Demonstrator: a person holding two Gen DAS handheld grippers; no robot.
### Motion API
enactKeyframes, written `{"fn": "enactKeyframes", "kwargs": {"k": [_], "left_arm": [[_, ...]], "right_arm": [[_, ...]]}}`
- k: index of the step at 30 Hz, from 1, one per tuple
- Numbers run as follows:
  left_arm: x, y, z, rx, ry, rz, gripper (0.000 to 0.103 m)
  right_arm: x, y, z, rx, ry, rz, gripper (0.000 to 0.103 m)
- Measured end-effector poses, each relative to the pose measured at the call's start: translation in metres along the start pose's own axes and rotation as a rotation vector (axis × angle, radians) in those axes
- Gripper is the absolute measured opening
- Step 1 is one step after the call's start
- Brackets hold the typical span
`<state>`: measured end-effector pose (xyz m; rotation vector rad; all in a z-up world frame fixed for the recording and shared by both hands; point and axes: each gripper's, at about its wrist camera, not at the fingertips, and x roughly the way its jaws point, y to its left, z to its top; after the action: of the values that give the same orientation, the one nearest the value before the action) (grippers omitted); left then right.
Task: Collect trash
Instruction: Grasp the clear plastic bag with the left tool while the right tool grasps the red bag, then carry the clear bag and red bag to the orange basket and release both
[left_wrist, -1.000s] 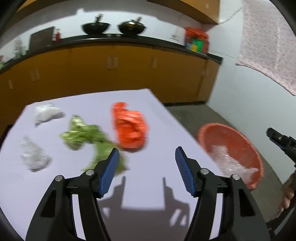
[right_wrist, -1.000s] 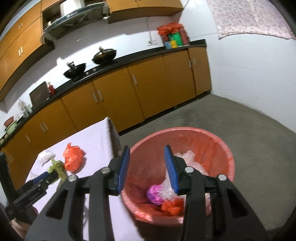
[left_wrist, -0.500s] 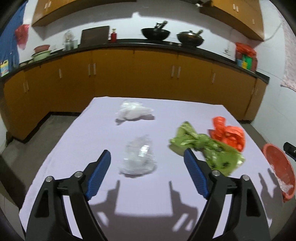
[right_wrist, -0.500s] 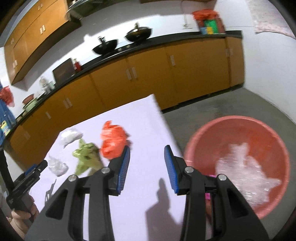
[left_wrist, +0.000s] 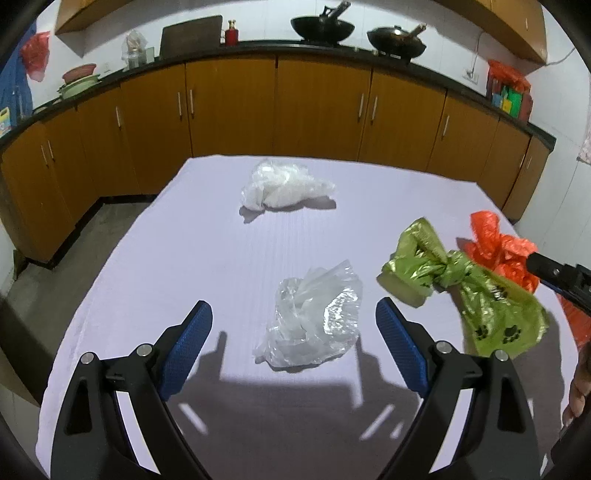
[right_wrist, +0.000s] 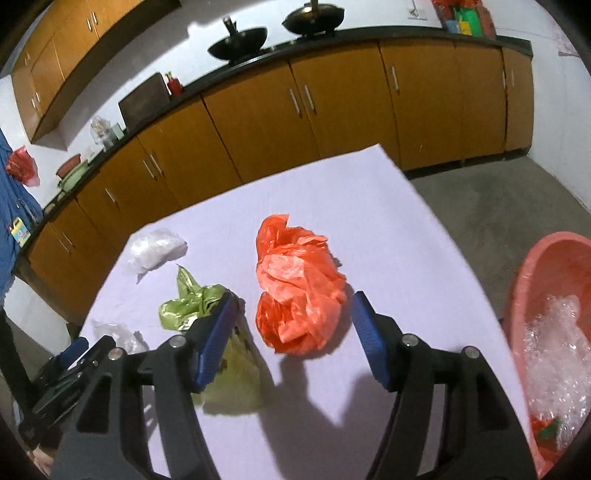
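Observation:
Several crumpled bags lie on a white table (left_wrist: 207, 258). In the left wrist view a clear plastic bag (left_wrist: 317, 314) lies just ahead of my open, empty left gripper (left_wrist: 293, 328), between its fingers. A white bag (left_wrist: 284, 184) lies farther back, a green bag (left_wrist: 465, 291) and an orange bag (left_wrist: 498, 251) to the right. In the right wrist view my right gripper (right_wrist: 295, 328) is open and empty, with the orange bag (right_wrist: 299, 284) just ahead between its fingers. The green bag (right_wrist: 199, 306) is beside the left finger. The left gripper body (right_wrist: 70, 373) shows at lower left.
A red basin (right_wrist: 546, 280) with clear plastic and other trash stands on the floor right of the table. Orange kitchen cabinets (left_wrist: 314, 110) with a black counter and two woks run behind the table. Grey floor surrounds the table.
My left gripper swung left from the orange bag to face the clear bag. My right gripper swung from over the basin to the table and opened wider around the orange bag.

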<state>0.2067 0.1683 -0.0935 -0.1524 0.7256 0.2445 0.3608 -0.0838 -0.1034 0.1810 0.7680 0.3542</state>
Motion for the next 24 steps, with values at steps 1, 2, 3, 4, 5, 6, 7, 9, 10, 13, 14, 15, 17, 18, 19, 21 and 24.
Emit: {"fn": "enactKeyframes", "kwargs": {"k": [1,2,3,4,5,6,7,9,10,13,14,15,17,18,19,21,24], "left_arm": [[0.003,0.0,0.0,0.001,0.01,0.002,0.09],[0.006,0.001,-0.001,-0.001,0.019,0.003,0.09],[0.008,0.001,-0.001,-0.003,0.026,0.004,0.089],[0.01,0.002,-0.001,-0.006,0.033,0.004,0.089],[0.013,0.004,-0.001,-0.012,0.043,0.0,0.085],[0.015,0.005,-0.001,-0.018,0.055,-0.01,0.082],[0.017,0.005,0.0,-0.023,0.061,-0.016,0.08],[0.019,0.006,0.001,-0.027,0.071,-0.027,0.076],[0.02,0.006,0.001,-0.025,0.076,-0.032,0.073],[0.024,0.005,0.002,-0.016,0.091,-0.044,0.065],[0.025,0.004,0.003,-0.014,0.097,-0.05,0.061],[0.025,0.004,0.002,-0.013,0.103,-0.057,0.058],[0.026,0.003,0.002,-0.011,0.106,-0.068,0.048],[0.026,0.003,0.003,-0.009,0.106,-0.072,0.046],[0.026,0.002,0.003,-0.006,0.106,-0.076,0.043],[0.025,0.001,0.003,0.001,0.102,-0.079,0.04],[0.023,0.002,0.003,-0.001,0.094,-0.088,0.039]], "right_arm": [[0.004,0.0,0.0,-0.005,0.003,-0.005,0.064],[0.008,0.002,0.001,-0.009,0.007,-0.01,0.064],[0.014,0.003,0.003,-0.008,0.011,-0.014,0.064],[0.018,0.003,0.005,-0.005,0.015,-0.016,0.064],[0.022,0.004,0.006,-0.002,0.019,-0.017,0.064],[0.025,0.004,0.007,0.0,0.023,-0.016,0.064],[0.028,0.004,0.008,0.0,0.025,-0.018,0.064],[0.035,0.005,0.008,-0.007,0.031,-0.03,0.064],[0.038,0.005,0.008,-0.01,0.036,-0.038,0.064],[0.046,0.003,0.007,-0.009,0.058,-0.042,0.06],[0.047,0.003,0.006,-0.011,0.06,-0.041,0.056],[0.049,0.004,0.005,-0.015,0.063,-0.039,0.055],[0.048,0.005,0.005,-0.025,0.058,-0.039,0.051],[0.047,0.005,0.004,-0.027,0.057,-0.038,0.05],[0.046,0.005,0.004,-0.028,0.055,-0.036,0.049],[0.044,0.004,0.004,-0.023,0.051,-0.03,0.048],[0.037,0.002,0.002,-0.014,0.04,-0.027,0.047]]}}
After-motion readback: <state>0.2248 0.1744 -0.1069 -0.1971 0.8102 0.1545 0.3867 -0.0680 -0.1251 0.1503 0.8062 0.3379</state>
